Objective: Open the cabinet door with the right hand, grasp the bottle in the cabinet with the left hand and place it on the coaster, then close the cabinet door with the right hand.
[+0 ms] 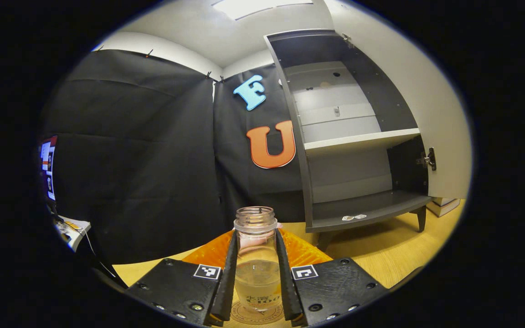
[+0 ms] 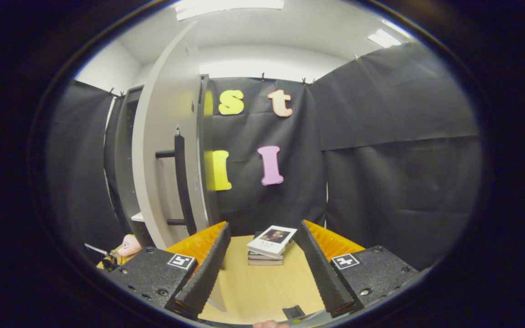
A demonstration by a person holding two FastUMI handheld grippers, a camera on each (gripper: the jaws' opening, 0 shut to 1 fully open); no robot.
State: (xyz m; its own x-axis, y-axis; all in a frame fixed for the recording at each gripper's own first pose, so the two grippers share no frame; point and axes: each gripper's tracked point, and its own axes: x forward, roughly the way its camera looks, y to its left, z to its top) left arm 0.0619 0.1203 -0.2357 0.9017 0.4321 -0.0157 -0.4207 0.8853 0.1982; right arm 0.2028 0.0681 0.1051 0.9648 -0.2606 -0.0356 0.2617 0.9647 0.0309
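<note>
A clear, capless bottle (image 1: pixel 255 259) holding some liquid stands upright between the fingers of my left gripper (image 1: pixel 256 273), which press on both of its sides. Its base rests on a round brown coaster (image 1: pixel 239 315) on the wooden table. Behind it the dark cabinet (image 1: pixel 358 136) stands with its door (image 1: pixel 431 100) swung wide to the right, and its shelves are bare. In the right gripper view the door (image 2: pixel 162 150) is seen almost edge-on, with its black bar handle (image 2: pixel 180 182) up and left of my right gripper (image 2: pixel 262 264). That gripper is open with nothing between its fingers.
A small stack of books (image 2: pixel 271 246) lies on the wooden table (image 2: pixel 262 287) ahead of my right gripper. A pink object (image 2: pixel 128 246) sits low beside the door. A stand with a screen (image 1: pixel 49 166) is at the far left. Two small stickers (image 1: pixel 353 217) lie on the cabinet's bottom shelf.
</note>
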